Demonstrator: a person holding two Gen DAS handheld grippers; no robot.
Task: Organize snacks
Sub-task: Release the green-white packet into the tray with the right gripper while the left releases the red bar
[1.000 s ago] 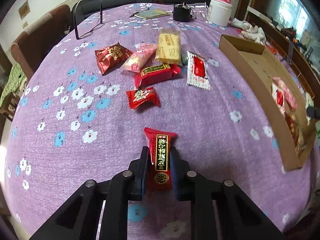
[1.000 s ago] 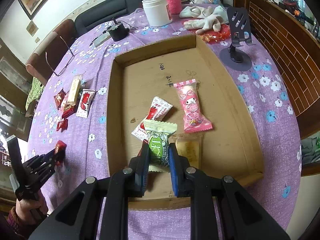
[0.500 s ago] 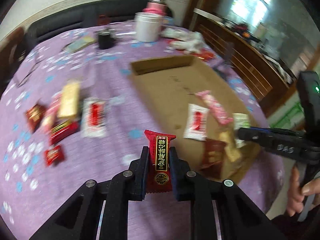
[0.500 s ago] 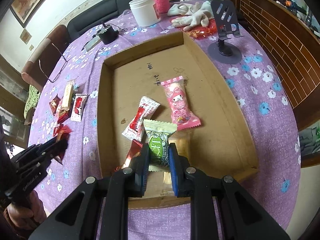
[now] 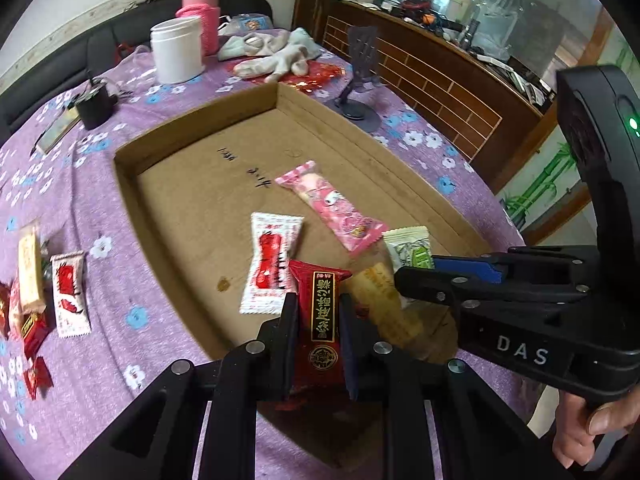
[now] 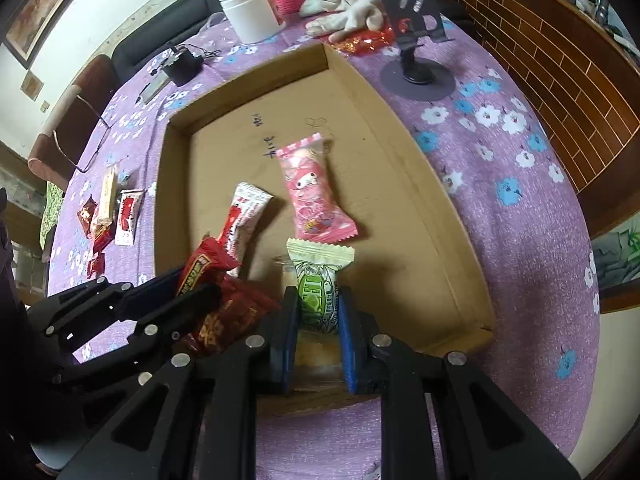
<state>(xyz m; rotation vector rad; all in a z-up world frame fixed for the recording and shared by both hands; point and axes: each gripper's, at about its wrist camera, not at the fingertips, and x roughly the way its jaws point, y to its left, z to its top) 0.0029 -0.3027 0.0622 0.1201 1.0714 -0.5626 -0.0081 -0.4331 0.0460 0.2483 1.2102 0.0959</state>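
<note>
Now each tool grips a packet over the cardboard tray (image 5: 132, 200): left tool (image 5: 318, 320) the red snack (image 5: 322, 320), right tool (image 6: 319, 312) the green snack (image 6: 320, 280).

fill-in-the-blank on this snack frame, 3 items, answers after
1. The left claw is shut on a ____ snack packet.
2. The right claw grips a ____ packet.
3. The pink packet lies inside the ____ tray.

Answers: red; green; cardboard
</note>
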